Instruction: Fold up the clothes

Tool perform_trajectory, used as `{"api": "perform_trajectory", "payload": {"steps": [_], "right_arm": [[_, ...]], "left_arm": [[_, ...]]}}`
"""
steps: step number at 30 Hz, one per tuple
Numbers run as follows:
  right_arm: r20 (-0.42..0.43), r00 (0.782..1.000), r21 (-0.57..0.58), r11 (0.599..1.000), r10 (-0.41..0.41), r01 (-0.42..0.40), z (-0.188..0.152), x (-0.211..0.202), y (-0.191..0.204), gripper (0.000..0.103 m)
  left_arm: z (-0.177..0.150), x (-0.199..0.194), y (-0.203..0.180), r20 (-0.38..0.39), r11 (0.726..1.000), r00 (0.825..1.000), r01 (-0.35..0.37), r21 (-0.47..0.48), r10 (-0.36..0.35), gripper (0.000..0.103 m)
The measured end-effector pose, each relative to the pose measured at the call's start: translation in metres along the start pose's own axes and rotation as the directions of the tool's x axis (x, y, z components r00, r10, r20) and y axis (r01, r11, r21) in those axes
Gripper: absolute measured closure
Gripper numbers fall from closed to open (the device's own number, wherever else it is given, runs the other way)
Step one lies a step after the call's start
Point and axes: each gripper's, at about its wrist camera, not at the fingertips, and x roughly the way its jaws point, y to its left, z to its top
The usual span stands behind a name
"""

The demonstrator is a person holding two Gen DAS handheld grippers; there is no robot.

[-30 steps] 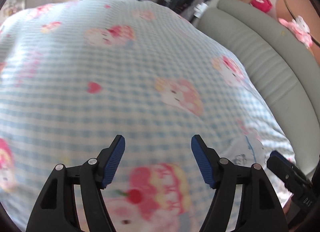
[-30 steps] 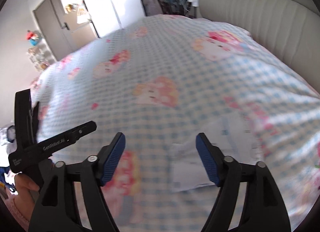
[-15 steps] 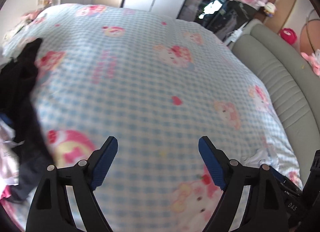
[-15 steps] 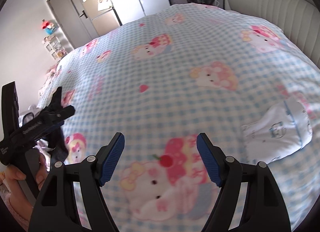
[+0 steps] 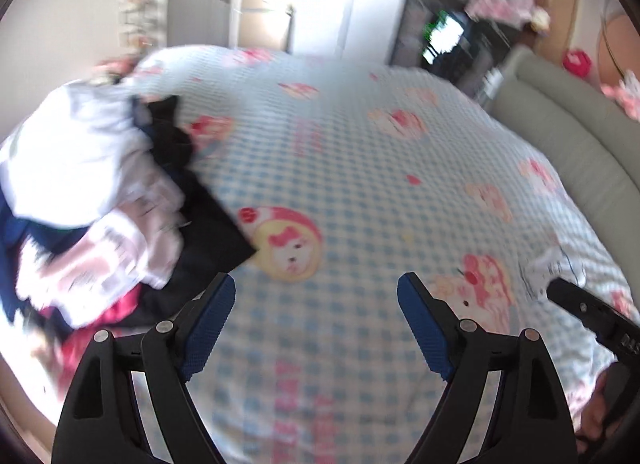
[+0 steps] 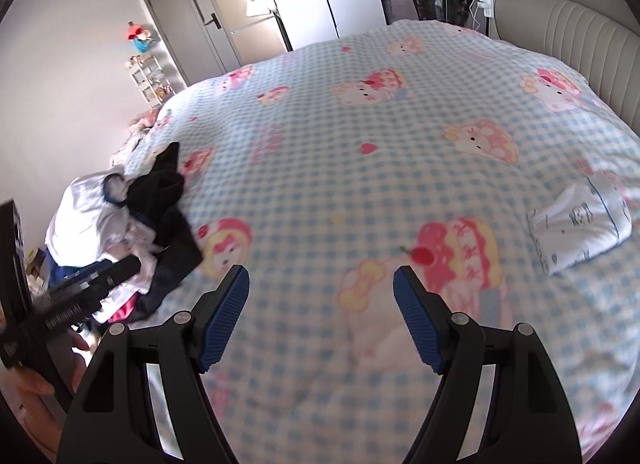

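L gripper [image 5: 316, 296] & R gripper [image 6: 320, 292] both spread, empty; jumbled white/black/pink clothes pile [image 6: 124, 224] blurred in L view, partly cut off; folded white printed garment [image 6: 580, 224] apart.

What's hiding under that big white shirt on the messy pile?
Under the white shirt peek pale pink clothes, something dark blue and a black garment beside it. Whatever lies deeper in the pile is covered.

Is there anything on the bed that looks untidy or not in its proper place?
Yes. A jumbled heap of clothes sits at the left edge of the bed, a black garment sprawling from it onto the cover. The folded white garment on the right lies neatly. Nothing looks damaged.
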Motion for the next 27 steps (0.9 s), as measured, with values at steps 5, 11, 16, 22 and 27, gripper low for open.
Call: {"api": "perform_trajectory", "payload": {"steps": [5, 11, 16, 22, 27], "right_arm": [[0.029, 1.000, -0.011, 1.000, 0.002, -0.001, -0.044, -0.033, 0.013, 0.023], [0.015, 1.000, -0.001, 1.000, -0.003, 0.003, -0.093, -0.062, 0.015, 0.023], [0.014, 0.999, -0.024, 0.999, -0.048, 0.048, -0.126, -0.078, 0.011, 0.023], [0.018, 0.997, -0.004, 0.998, -0.069, 0.069, -0.145, -0.085, 0.001, 0.023], [0.006, 0.998, -0.008, 0.998, -0.056, 0.056, -0.145, -0.082, 0.003, 0.023]], "left_arm": [[-0.044, -0.027, -0.001, -0.020, 1.000, 1.000, -0.007, 0.008, 0.007, 0.018], [-0.086, -0.045, -0.005, -0.059, 1.000, 0.998, -0.001, -0.013, 0.000, 0.018], [-0.119, -0.055, -0.010, -0.095, 1.000, 0.995, -0.008, -0.024, 0.006, 0.018], [-0.131, -0.063, -0.007, -0.094, 1.000, 0.996, -0.015, -0.027, 0.012, 0.018], [-0.129, -0.071, -0.003, -0.071, 0.999, 0.997, -0.008, -0.035, 0.005, 0.018]]}}
